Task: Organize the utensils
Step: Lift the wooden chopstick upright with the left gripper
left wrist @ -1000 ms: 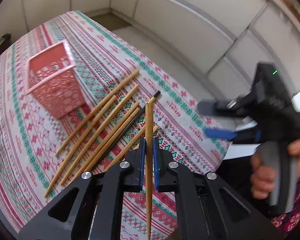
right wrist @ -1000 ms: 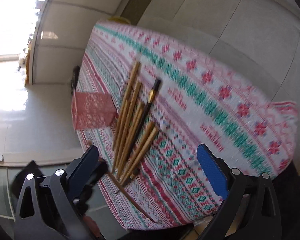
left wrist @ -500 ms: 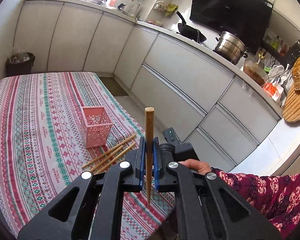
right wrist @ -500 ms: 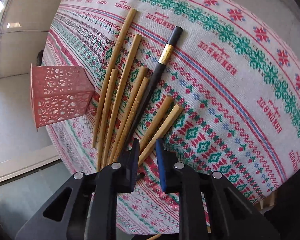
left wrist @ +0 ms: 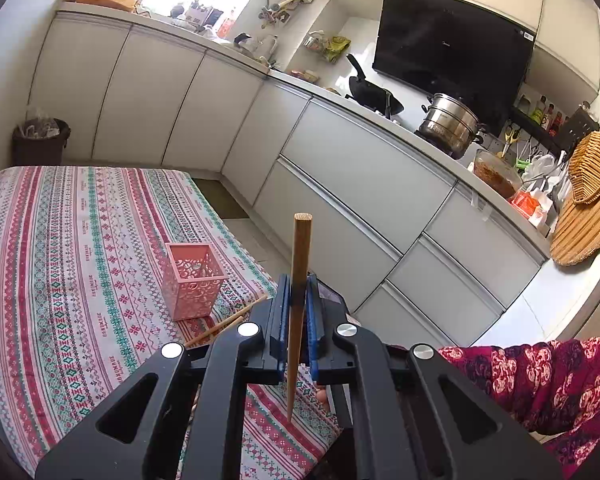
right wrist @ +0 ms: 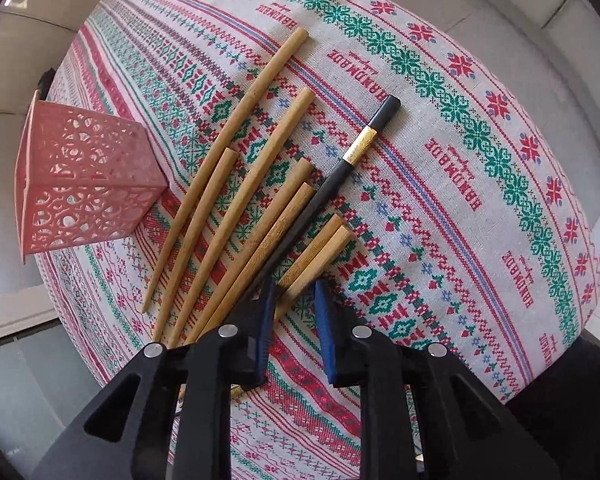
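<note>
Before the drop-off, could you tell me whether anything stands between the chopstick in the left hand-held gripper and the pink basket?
Nothing visible does. The left hand-held gripper holds the chopstick upright, and the pink basket stands open-topped ahead to its left, with only bare tablecloth around it.

the tabletop [right wrist: 440,184] has a stripy red and green cloth on it, and on the cloth lie seven wooden chopsticks [right wrist: 236,128], one black chopstick [right wrist: 340,168] and a pink basket [right wrist: 88,176] beside them.

Steel pot [left wrist: 450,128] and black wok [left wrist: 370,92] on the counter, bin [left wrist: 40,140] beside white cabinets [left wrist: 360,172].
</note>
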{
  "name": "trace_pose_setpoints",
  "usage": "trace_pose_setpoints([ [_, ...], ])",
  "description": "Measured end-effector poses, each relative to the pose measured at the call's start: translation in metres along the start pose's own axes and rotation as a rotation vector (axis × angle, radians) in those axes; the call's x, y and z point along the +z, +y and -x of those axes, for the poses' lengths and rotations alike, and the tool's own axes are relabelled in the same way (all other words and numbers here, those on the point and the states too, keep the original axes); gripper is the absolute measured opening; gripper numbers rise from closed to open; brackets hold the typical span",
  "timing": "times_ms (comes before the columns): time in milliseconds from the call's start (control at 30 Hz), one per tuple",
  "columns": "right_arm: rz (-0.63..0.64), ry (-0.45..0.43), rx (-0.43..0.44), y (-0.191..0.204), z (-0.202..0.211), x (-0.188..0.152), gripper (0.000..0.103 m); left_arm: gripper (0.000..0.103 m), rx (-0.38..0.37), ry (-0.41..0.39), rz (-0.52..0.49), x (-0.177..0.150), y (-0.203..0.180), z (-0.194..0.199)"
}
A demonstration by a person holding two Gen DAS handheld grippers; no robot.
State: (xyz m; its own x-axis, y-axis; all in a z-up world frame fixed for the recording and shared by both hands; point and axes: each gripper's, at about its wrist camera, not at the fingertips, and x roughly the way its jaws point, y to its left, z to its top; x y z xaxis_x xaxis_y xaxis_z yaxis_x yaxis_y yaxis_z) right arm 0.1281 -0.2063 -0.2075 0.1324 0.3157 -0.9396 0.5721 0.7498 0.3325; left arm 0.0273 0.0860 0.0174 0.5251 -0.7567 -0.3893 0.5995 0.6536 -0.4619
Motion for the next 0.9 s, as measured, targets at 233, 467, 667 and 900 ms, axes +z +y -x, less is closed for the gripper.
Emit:
trace_pose_setpoints([
  [233,0.033,-0.066,0.125,-0.046,0.009,-0.028,0.0,0.007,0.015,0.003,0.012,-0.003,0.0,-0.002],
  [467,-0.224,0.025,0.363,-0.079,0.0,-0.029,0.028,0.008,0.042,0.0,0.01,-0.005,-0.004,-0.004],
  [667,-0.117,0.011,0.169,-0.048,0.006,-0.006,0.023,0.008,0.046,-0.016,0.018,-0.003,0.0,0.003],
  [900,-0.053,0.017,0.013,-0.012,0.001,0.009,0.017,0.011,0.031,-0.04,0.026,-0.001,0.002,0.012],
])
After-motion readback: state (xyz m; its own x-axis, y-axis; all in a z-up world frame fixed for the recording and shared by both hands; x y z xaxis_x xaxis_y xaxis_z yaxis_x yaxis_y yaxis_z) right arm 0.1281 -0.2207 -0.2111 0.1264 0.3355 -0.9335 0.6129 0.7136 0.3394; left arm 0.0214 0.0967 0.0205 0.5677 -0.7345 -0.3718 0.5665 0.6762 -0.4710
